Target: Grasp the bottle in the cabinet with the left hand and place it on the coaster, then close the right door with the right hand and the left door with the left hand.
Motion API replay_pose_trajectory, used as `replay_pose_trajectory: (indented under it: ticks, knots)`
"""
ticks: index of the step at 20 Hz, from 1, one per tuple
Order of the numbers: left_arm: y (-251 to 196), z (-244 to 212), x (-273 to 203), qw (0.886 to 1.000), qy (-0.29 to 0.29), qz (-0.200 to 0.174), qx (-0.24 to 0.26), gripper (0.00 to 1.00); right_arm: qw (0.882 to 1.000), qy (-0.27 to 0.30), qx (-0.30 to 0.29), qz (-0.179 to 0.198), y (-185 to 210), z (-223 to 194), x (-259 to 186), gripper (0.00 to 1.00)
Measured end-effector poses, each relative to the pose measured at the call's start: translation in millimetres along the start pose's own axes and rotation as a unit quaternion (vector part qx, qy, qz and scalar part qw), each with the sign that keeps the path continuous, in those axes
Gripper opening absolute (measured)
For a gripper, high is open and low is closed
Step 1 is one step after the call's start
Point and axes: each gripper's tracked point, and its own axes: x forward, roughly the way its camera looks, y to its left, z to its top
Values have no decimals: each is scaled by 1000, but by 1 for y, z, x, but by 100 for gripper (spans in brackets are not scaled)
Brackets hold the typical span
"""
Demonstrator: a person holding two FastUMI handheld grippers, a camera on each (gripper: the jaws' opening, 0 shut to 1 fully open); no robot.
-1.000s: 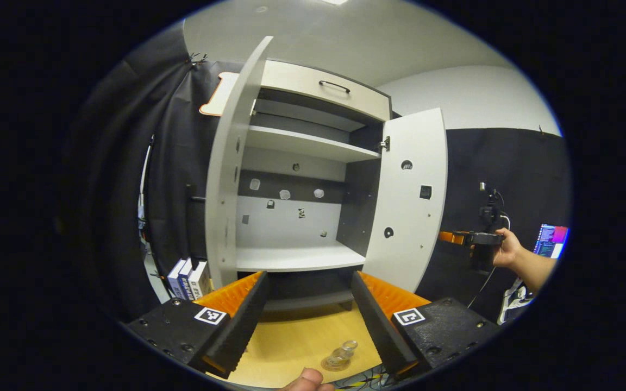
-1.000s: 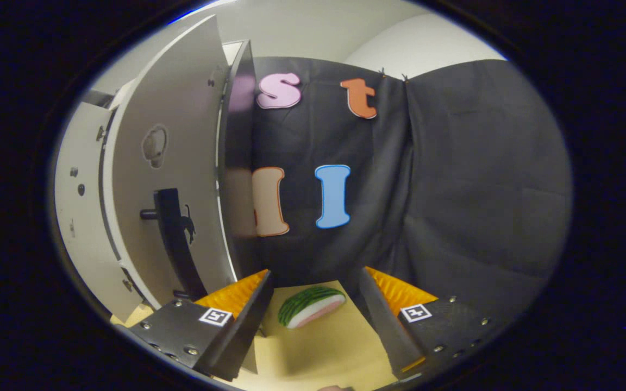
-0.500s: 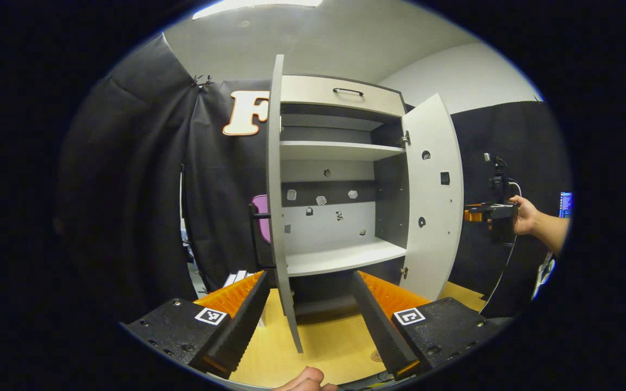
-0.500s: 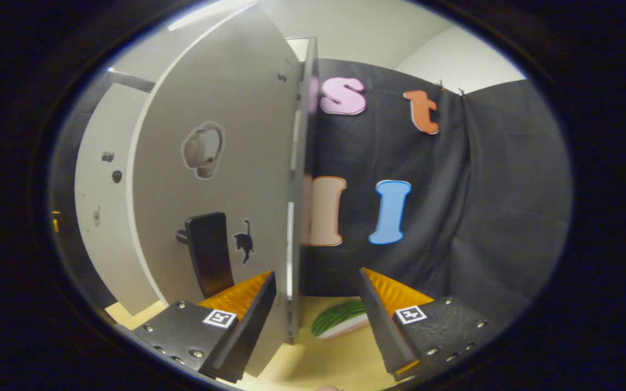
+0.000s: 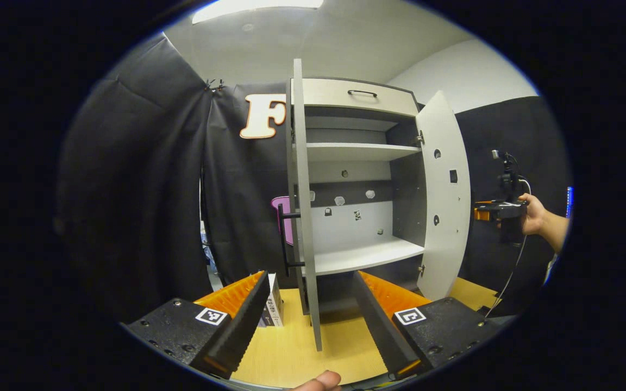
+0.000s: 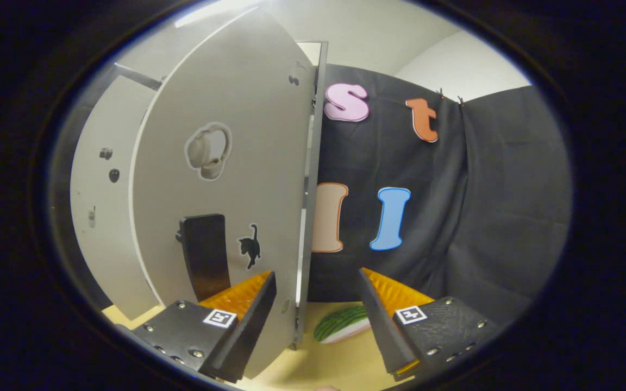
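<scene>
In the left gripper view, the left gripper (image 5: 308, 317) is seen nearest, its jaws spread wide with nothing held between them. A fingertip (image 5: 321, 381) is cut off at the bottom edge. Square black-and-white markers are fixed on both finger bases; no writing can be read on them. Beneath lies the light wooden surface (image 5: 286, 355). The left door (image 5: 305, 206) is met edge-on just past the jaws, with its dark handle (image 5: 283, 236) on the left side. A small box (image 5: 272, 307) stands on the surface left of the door, partly hidden by a finger; its print is too small to read. Beyond, the cabinet (image 5: 356, 179) stands open, its lower shelf (image 5: 364, 255) bare. The bottle and the coaster cannot be made out. The right door (image 5: 443, 201) is swung open, and behind it the right gripper (image 5: 479, 210) is held by a hand (image 5: 533, 214).

In the right gripper view, the right gripper's (image 6: 318, 326) jaws are also wide apart and hold nothing, the right door's (image 6: 226, 190) free edge lying between them. A cat sticker (image 6: 250, 247) and a dark handle (image 6: 204, 255) are carried on the door. A watermelon-slice toy (image 6: 340, 323) is partly hidden behind a finger. Farthest, black cloth (image 6: 481, 206) and a white wall (image 6: 454, 60) are seen.
</scene>
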Motion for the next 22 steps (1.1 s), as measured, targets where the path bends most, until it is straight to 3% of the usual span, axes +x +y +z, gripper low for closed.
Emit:
replay_pose_trajectory:
  ticks: [7, 13, 14, 16, 18, 19, 22]
  knots:
    - [22, -12, 4, 1000, 11, 17, -1, 95, 999, 1, 25, 21, 35, -4, 9, 88]
    - [43, -24, 10, 999, 28, 32, -22, 94, 1000, 15, 26, 5, 51, -19, 21, 88]
    - [46, -25, 11, 999, 29, 37, -27, 94, 999, 18, 29, 8, 54, -21, 20, 95]
    - [69, -25, 13, 997, 24, 71, -37, 95, 999, 19, 31, 8, 58, -23, 16, 95]
    - [78, -29, 15, 996, 27, 80, -38, 92, 1000, 14, 26, 8, 61, -21, 8, 95]
    - [82, -29, 18, 996, 25, 80, -40, 96, 1000, 11, 27, 11, 64, -20, 4, 95]
    - [96, -40, 24, 994, 39, 85, -49, 96, 999, 0, 32, 24, 76, -14, -22, 95]
